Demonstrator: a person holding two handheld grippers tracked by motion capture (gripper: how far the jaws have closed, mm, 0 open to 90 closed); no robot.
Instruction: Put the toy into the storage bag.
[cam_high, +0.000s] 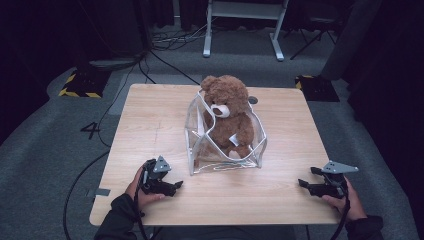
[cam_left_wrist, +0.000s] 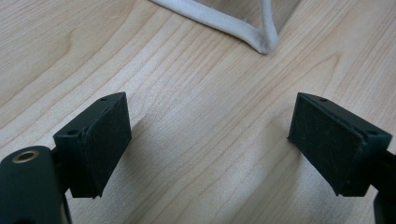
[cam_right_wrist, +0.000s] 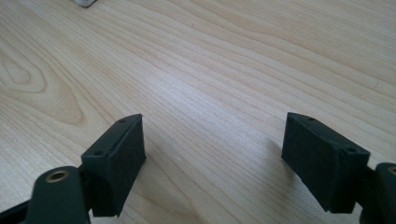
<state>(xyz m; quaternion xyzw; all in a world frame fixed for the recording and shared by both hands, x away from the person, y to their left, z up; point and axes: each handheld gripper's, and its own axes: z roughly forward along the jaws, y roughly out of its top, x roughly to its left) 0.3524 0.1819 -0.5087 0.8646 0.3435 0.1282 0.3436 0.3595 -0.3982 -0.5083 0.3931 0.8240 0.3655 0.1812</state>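
1. Teddy bear (cam_high: 226, 112): brown plush, pale muzzle, seated upright inside the bag at the middle of the desk.
2. Bag (cam_high: 252, 152): clear soft plastic, boxy, edged in white piping, mouth open at the top.
3. Desk (cam_high: 150, 120): pale wood-grain top, rectangular, smooth.
4. Left tongs (cam_high: 176, 186): black, flat matt pads, spread wide, holding nothing, low over the desk just beside the bag's near left corner.
5. Right tongs (cam_high: 306, 177): same build, spread wide, holding nothing, near the desk's right front, well apart from the bag.

Bright tabletop, dark surroundings, soft shadows
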